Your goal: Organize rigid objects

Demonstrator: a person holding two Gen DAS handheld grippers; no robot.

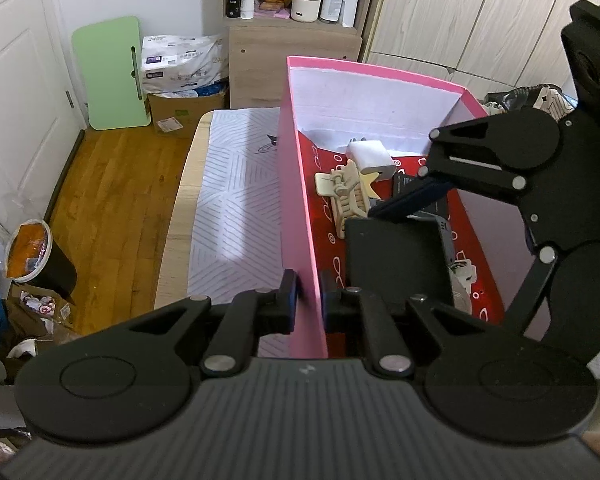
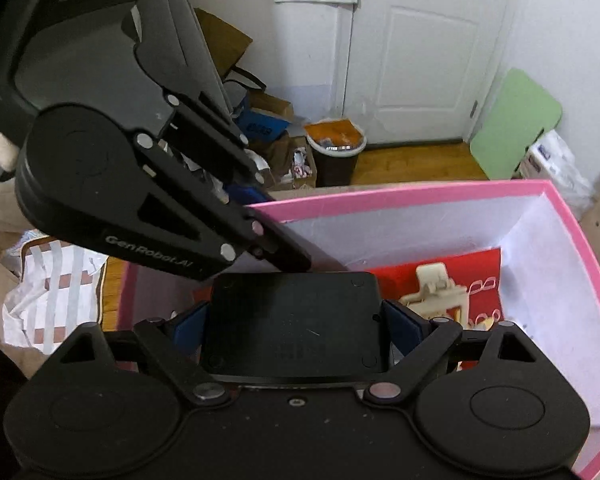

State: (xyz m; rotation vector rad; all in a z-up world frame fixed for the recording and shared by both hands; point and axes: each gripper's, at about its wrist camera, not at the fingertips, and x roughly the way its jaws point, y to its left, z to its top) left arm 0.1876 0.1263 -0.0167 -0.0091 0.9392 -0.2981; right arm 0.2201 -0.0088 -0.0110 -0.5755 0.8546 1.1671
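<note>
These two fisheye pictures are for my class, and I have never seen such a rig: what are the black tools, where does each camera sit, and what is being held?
A person holds a two-finger gripper in each hand, and each carries a camera looking along its fingers.

The left wrist view shows the left gripper pinching the side wall of a pink box. The box stands on a patterned mat.

The right wrist view shows the right gripper clamped on a flat black rectangular device, held over the box's inside.

In the box lie a cream hair claw clip and a white charger plug on a red patterned lining. The left view also shows the right gripper reaching in from the right.
</note>
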